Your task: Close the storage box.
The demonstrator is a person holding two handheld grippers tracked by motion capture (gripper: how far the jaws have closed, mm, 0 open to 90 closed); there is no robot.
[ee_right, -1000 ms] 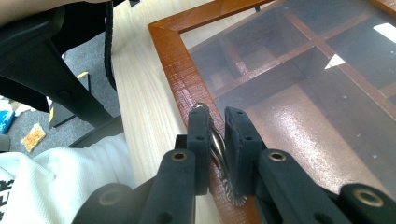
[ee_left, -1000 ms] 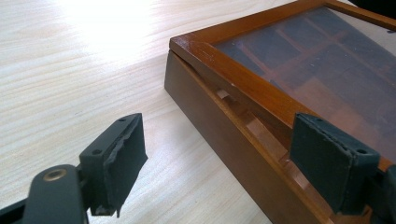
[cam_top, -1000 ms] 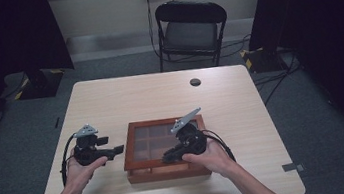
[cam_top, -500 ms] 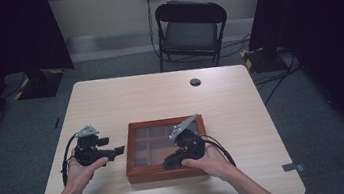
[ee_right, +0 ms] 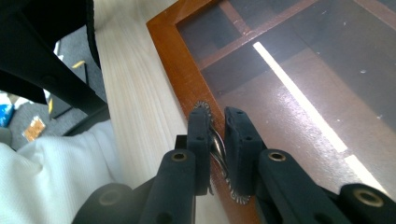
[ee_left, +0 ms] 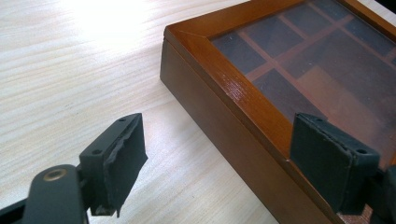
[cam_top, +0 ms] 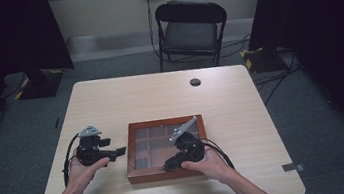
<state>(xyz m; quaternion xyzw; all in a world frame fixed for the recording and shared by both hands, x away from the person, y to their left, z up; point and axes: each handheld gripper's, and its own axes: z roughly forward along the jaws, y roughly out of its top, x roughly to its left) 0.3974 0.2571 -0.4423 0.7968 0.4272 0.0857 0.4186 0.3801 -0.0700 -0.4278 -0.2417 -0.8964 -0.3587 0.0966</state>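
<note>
A shallow brown wooden box [cam_top: 163,123] with a glass lid over several compartments lies at the near middle of the table. In the right gripper view, my right gripper [ee_right: 217,123] is shut on a small ornate metal clasp [ee_right: 218,148] on the box's front frame [ee_right: 173,51]. From above, that right gripper [cam_top: 167,167] sits at the box's near edge. My left gripper [cam_top: 119,152] stands open just left of the box. In its own view, the left gripper [ee_left: 219,154] has one jaw over the table and one over the lid's frame [ee_left: 219,88].
A light wooden table [cam_top: 241,103] with a round black cable port [cam_top: 195,82] near its far edge. A black folding chair [cam_top: 190,29] stands behind the table. A white sleeve [ee_right: 56,182] shows beside the near table edge.
My right gripper has slid a little left and toward the box's near edge, onto the clasp. The left gripper has stayed where it was.
</note>
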